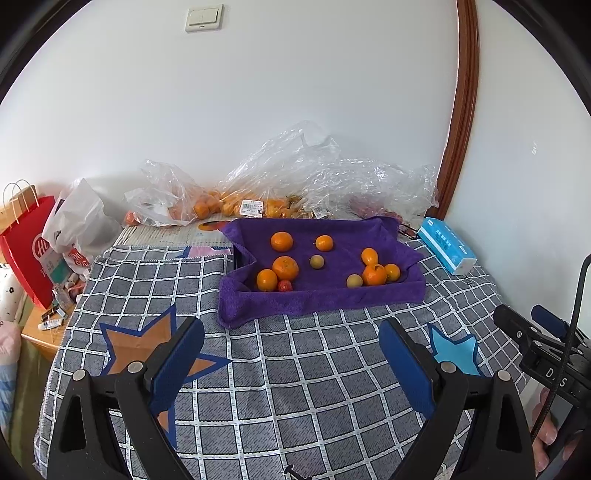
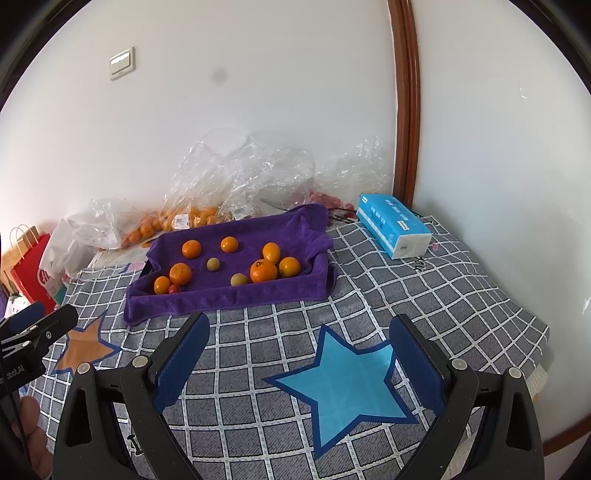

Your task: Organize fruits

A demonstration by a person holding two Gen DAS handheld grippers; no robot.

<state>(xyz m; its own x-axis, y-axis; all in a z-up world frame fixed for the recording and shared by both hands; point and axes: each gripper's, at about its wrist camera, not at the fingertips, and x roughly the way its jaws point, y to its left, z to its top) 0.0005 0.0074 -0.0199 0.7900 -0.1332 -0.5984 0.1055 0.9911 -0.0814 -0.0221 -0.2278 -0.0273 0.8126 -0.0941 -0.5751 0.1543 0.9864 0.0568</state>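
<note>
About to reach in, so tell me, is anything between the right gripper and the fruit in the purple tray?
Nothing visible blocks it. Only bare checked cloth lies between the open right gripper and the purple towel-lined tray.

A grey checked cloth (image 2: 369, 295) with an orange star (image 1: 147, 347) and a light-blue star (image 2: 343, 384) covers the surface. A blue-and-white tissue pack (image 2: 393, 229) lies near the wall. A red paper bag (image 1: 27, 247) stands beside a white plastic bag (image 1: 75, 218). A cream wall switch (image 1: 204, 17) sits high up.
</note>
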